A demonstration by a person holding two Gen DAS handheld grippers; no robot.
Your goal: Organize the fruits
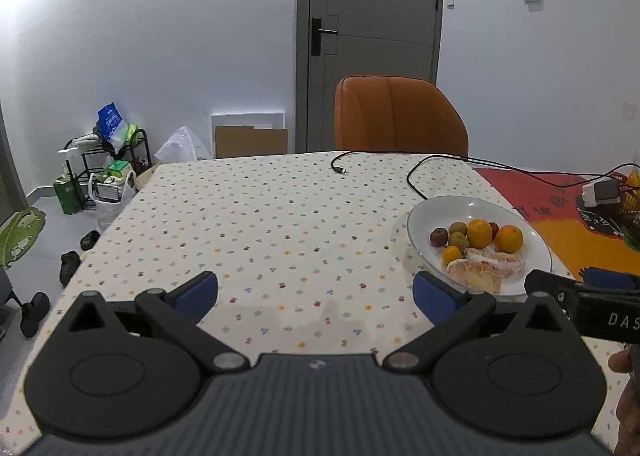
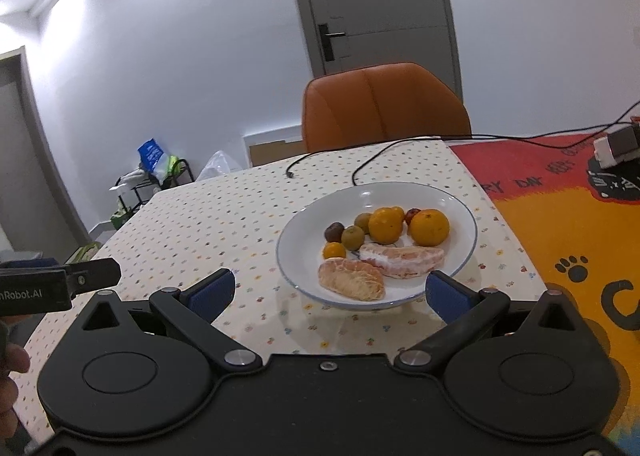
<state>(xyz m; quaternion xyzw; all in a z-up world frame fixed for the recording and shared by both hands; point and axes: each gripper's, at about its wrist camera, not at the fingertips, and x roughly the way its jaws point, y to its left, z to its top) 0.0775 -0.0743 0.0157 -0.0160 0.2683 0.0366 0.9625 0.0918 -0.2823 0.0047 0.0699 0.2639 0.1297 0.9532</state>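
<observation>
**Visitor:** Where does the fruit stand right now?

**Me:** All of it that I can see lies in the white plate (image 2: 460, 252) on the dotted tablecloth (image 1: 260, 224). Two oranges (image 2: 429, 227) sit toward the back with a small red fruit (image 2: 412, 215) peeking out between them. In front of those are two greenish-brown round fruits (image 2: 353, 237), a dark purplish one (image 2: 333, 232) and a small mandarin (image 2: 334, 251). Nearest me are two peeled pomelo segments (image 2: 352, 279). No fruit lies loose on the cloth in either view.

**Visitor:** And your tongs?

**Me:** Both spread wide, nothing between the pads. My right gripper (image 2: 330, 292) faces the near rim of the plate; my left gripper (image 1: 316, 290) hangs over bare cloth, with the plate off to its right.

**Visitor:** So are you done, or starting?

**Me:** I can't judge that from here. Fruit gathered on one plate fits a finished tidy-up, and it equally fits a pile waiting to be sorted.

**Visitor:** If you do handle any of it, what matters?

**Me:** The pomelo segments look soft and skinless, so I'd close lightly across the thick middle; a hard pinch would probably tear the membrane. The oranges are round and likely to roll, so I'd centre the pads on the widest part. The small ones are crowded together, so I'd come straight down to avoid nudging neighbours. I'd also mind the black cable (image 2: 372, 162) lying behind the plate, and steady the rim with the left if the plate looks like sliding.
</observation>
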